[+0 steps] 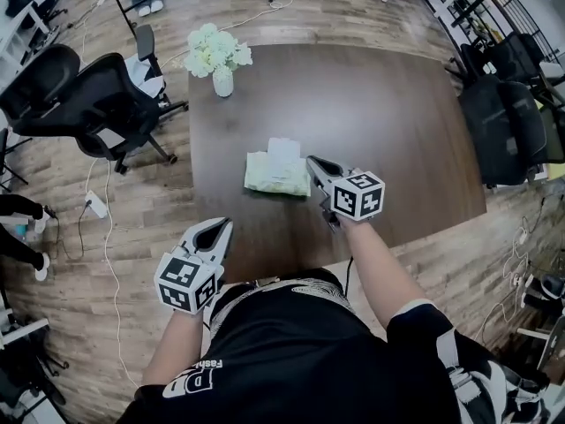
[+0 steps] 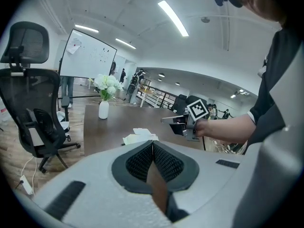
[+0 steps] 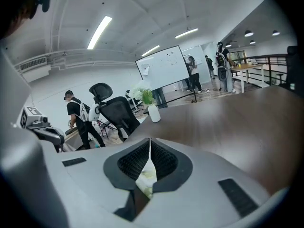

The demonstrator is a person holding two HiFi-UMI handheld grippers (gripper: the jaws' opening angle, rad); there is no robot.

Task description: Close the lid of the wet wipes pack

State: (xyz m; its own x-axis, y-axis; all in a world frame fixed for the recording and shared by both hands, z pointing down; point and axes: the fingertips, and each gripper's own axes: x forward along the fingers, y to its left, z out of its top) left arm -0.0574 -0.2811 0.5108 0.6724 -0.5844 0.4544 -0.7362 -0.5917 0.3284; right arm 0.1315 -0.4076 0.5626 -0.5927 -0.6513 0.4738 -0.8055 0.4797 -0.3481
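Even, bright light is shed by ceiling strip lights (image 2: 173, 18). A pale sheen is laid across the dark table (image 1: 397, 122), and shadows are kept faint. Lines are bent by heavy fisheye distortion, corners are blacked out, and the left gripper (image 2: 152, 145), close to the lens, is rendered soft.

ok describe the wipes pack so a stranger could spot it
On the dark brown table, near its middle, lies a flat, pale green wet wipes pack with a white flap on top. Its only neighbour there is an upright white vase of flowers at the far left corner.
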